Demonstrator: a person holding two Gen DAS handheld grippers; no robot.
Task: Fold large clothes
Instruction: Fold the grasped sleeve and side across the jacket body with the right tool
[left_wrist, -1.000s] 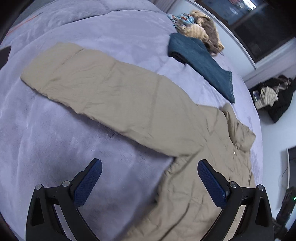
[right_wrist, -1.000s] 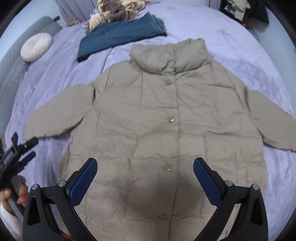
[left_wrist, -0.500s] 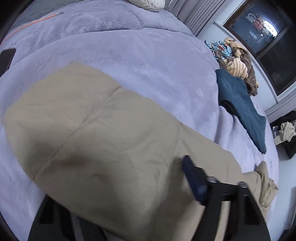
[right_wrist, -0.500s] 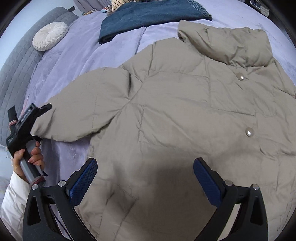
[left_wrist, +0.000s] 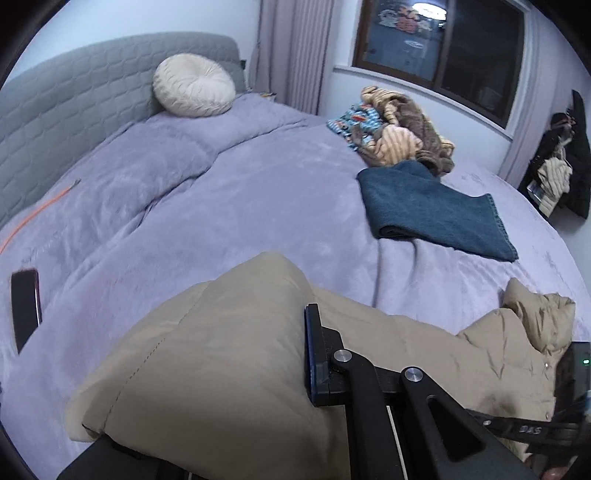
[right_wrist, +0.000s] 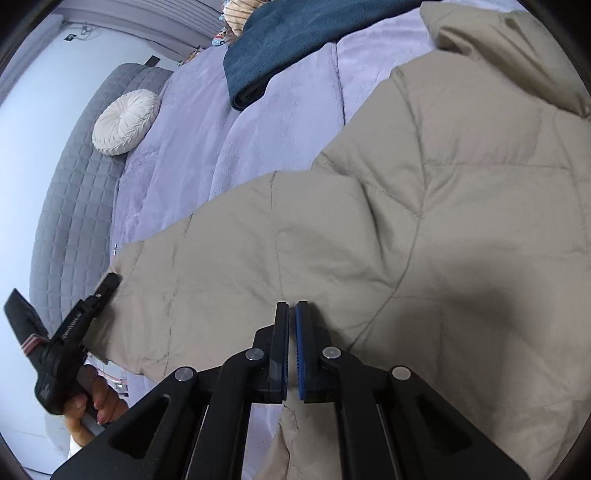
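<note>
A beige puffer jacket (right_wrist: 443, 221) lies front up on the lilac bed (left_wrist: 258, 192), its collar (left_wrist: 535, 314) at the right. My left gripper (left_wrist: 301, 332) is shut on the cuff of the jacket's sleeve (left_wrist: 221, 350). The sleeve drapes over and hides one finger. In the right wrist view the left gripper (right_wrist: 109, 282) pinches the sleeve end, held by a hand (right_wrist: 92, 398). My right gripper (right_wrist: 291, 310) is shut on the jacket's edge where the sleeve meets the body.
A folded dark blue garment (left_wrist: 432, 210) and a heap of patterned clothes (left_wrist: 391, 129) lie at the far side of the bed. A round cream cushion (left_wrist: 194, 85) leans on the grey headboard (left_wrist: 55, 110). A dark phone (left_wrist: 25, 306) lies at the left.
Both grippers went from wide open to shut. The left one took the sleeve cuff and lifted it. The right one came down from over the jacket's front to the sleeve's root.
</note>
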